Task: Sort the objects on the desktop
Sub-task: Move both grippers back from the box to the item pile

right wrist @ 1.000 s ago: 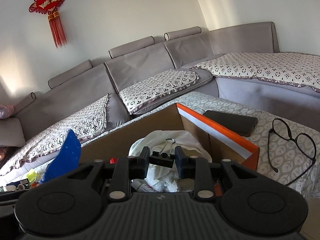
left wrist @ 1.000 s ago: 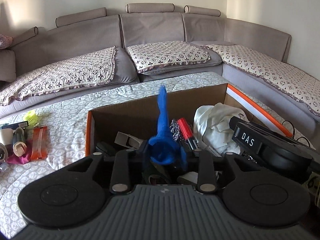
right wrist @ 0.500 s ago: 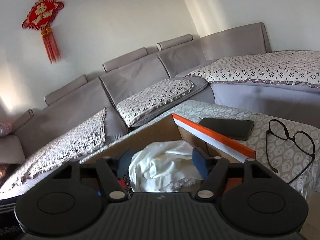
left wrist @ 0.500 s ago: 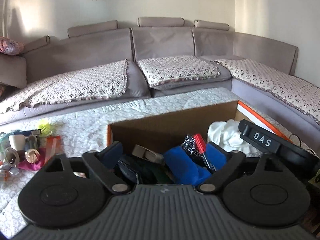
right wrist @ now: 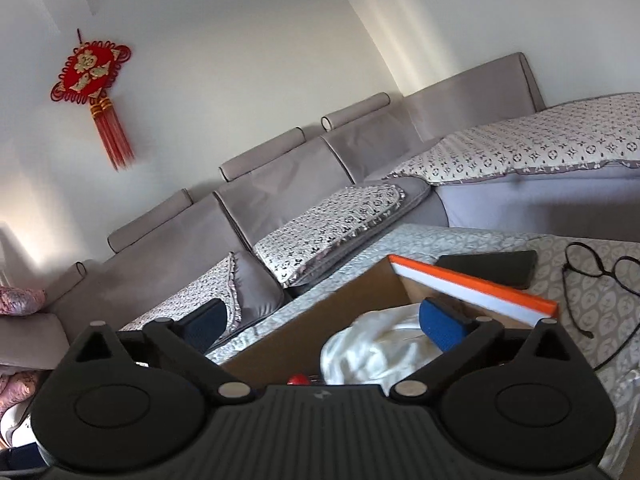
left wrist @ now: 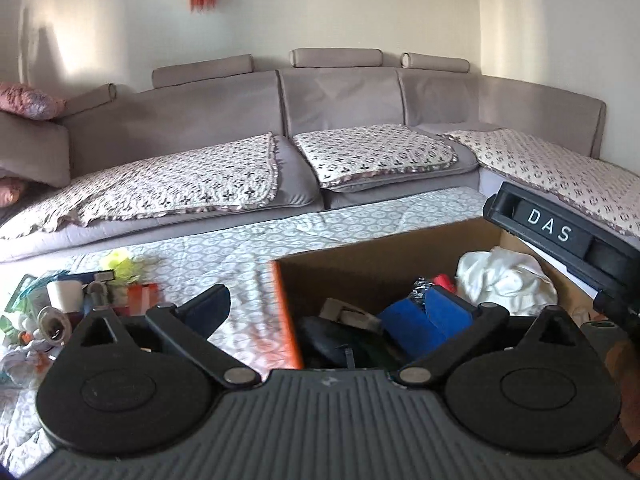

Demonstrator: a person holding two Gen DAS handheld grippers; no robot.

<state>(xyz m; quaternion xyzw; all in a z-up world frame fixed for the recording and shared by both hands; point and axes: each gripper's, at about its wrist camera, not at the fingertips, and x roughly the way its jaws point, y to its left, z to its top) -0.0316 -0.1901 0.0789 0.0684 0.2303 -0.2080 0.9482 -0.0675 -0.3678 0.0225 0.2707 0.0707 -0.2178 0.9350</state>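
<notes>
The left gripper [left wrist: 326, 310] fills the lower frame, its jaws opening wide with nothing pressed between the pads. The right gripper [right wrist: 322, 322] does likewise, jaws opening, tilted slightly.

Right tool [right wrist: 326, 326] over the open cardboard box [right wrist: 320, 320], its jaws opening with nothing between them.

Its blue pads [right wrist: 440, 326] are spread wide above a white cloth [right wrist: 372, 352] lying in the box, beside a small red item [right wrist: 297, 379]. Past the box's orange-edged flap [right wrist: 472, 288], a dark phone [right wrist: 490, 266] and black-rimmed glasses [right wrist: 600, 276] lie on the patterned counter [right wrist: 420, 240]. A grey sofa [right wrist: 280, 188] and red wall ornament [right wrist: 94, 80] stand behind.
</notes>
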